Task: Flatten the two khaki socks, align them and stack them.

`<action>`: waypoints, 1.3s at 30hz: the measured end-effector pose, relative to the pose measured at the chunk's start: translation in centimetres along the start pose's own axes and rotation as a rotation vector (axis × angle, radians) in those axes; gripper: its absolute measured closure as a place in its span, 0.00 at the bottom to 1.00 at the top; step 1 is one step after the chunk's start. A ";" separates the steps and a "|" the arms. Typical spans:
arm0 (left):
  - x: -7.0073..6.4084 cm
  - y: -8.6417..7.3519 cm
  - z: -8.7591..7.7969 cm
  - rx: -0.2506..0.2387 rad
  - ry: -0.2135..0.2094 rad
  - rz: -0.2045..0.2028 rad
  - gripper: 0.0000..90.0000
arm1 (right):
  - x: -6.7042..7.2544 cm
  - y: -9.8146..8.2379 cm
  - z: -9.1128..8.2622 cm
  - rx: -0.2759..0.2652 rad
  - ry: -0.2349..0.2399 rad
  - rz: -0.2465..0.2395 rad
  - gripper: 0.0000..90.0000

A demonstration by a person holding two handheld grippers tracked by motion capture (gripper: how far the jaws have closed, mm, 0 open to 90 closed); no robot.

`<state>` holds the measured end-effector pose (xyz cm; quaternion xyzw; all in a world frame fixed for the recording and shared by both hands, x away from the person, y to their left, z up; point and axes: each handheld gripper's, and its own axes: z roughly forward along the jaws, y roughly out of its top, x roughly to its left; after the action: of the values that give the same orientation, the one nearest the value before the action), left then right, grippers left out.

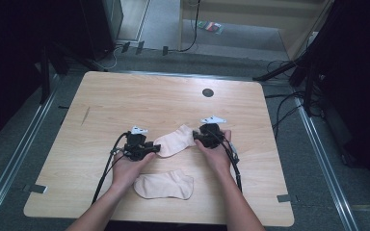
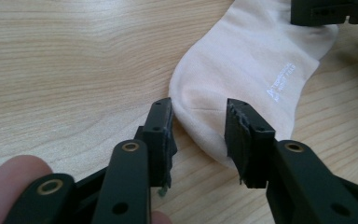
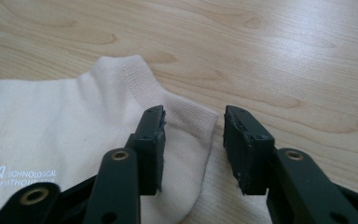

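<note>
Pink sock (image 1: 176, 141) between both grippers' part-open fingers (image 2: 161, 122), toe left, cuff right, ungripped.

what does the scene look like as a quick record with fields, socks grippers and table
surface: light wooden table
far sock: pale pink sock, lying flat between the two grippers
near sock: second pale pink sock, flat, nearer the person, untouched
left gripper: left gripper at the far sock's toe end, jaws apart with the toe between them, pads not pressing
right gripper: right gripper at the far sock's ribbed cuff, jaws apart astride the cuff corner
other: dark round hole in the table's far part
</note>
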<state>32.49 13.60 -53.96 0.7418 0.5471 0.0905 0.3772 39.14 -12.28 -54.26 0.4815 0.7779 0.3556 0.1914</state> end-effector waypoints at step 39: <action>1.5 -1.2 -5.9 -0.091 -0.064 0.120 1.00 | 3.9 -1.1 -7.3 -0.120 0.030 0.021 0.99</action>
<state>28.97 17.72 -51.05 0.7577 0.4848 0.1140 0.4217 32.00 -11.84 -50.01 0.4718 0.7529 0.4109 0.2044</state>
